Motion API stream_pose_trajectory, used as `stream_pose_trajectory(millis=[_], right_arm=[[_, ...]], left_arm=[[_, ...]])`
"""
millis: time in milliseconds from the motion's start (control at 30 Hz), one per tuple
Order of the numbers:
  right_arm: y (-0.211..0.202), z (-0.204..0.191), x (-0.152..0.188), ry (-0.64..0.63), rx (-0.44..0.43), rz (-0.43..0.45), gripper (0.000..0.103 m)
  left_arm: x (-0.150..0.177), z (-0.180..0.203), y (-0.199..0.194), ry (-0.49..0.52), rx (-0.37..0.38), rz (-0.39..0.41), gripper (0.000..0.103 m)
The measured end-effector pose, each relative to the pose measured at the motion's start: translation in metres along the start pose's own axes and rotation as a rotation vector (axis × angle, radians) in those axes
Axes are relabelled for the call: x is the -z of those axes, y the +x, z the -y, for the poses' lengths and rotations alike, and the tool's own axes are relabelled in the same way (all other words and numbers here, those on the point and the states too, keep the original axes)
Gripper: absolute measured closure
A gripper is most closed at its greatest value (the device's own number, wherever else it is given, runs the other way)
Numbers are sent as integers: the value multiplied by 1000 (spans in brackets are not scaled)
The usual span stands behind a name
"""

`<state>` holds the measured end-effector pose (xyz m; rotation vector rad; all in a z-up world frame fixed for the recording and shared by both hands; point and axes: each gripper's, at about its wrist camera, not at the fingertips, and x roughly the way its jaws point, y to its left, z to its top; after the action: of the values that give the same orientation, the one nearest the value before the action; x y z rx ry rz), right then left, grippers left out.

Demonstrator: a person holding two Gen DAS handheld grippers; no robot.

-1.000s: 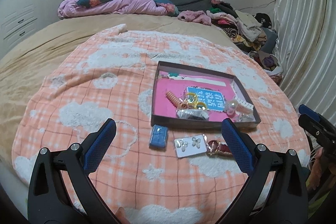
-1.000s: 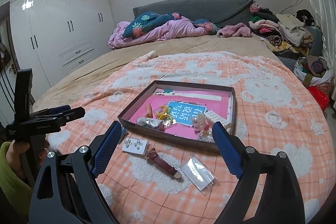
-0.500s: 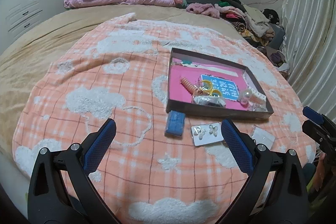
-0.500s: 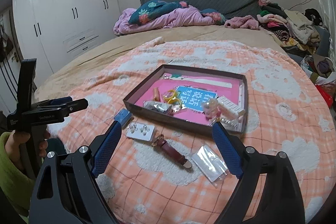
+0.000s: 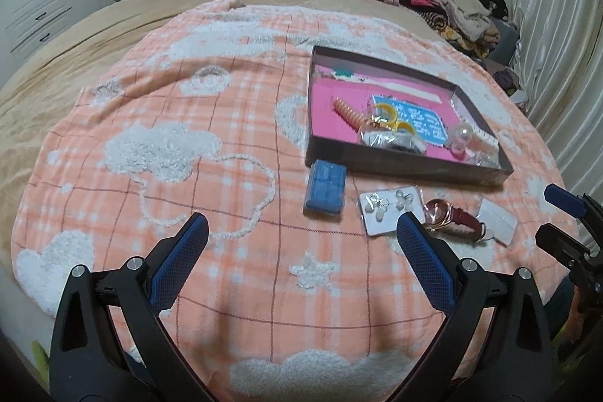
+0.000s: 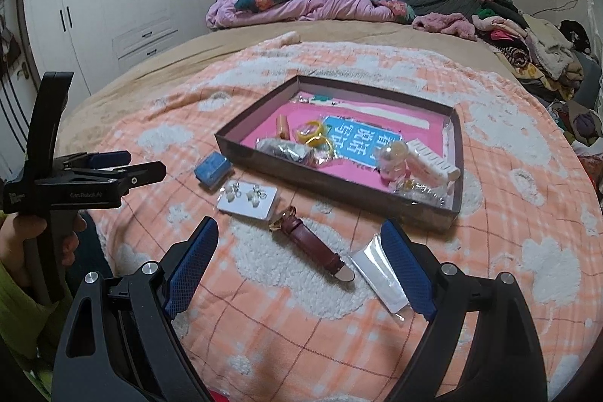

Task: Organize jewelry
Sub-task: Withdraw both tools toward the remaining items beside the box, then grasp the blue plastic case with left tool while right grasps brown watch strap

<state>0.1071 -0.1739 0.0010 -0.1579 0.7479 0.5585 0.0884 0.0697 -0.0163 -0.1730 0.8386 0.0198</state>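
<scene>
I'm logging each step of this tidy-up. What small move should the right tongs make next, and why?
Probably lower the right tongs onto the watch. They are open and empty, the watch lies on the blanket directly between them, outside the tray, and it is the nearest loose piece.

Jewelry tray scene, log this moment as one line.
left claw: open, empty | right claw: open, empty | outside tray: blue box, earring card, watch, clear bag
</scene>
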Motion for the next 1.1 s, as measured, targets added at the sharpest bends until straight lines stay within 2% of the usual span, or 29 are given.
stream_pose_trajectory(millis=[400, 633, 767, 900, 1000, 1100], right_arm=[[33, 0, 16, -44, 42, -84, 18], [49, 0, 24, -77, 65, -113, 25], [60, -4, 28, -112, 89, -124, 33], [71, -3, 30, -124, 107, -125, 35], [78, 2, 29, -112, 111, -126, 45], [83, 2, 29, -108, 99, -131, 60]], left_arm=[[6, 4, 20, 13, -4, -29, 9], [7, 3, 31, 7, -7, -39, 9], [5, 3, 39, 6, -11, -43, 10], [4, 5, 45, 12, -14, -44, 10], [2, 6, 50, 20, -15, -43, 10], [-1, 9, 54, 28, -15, -43, 18]])
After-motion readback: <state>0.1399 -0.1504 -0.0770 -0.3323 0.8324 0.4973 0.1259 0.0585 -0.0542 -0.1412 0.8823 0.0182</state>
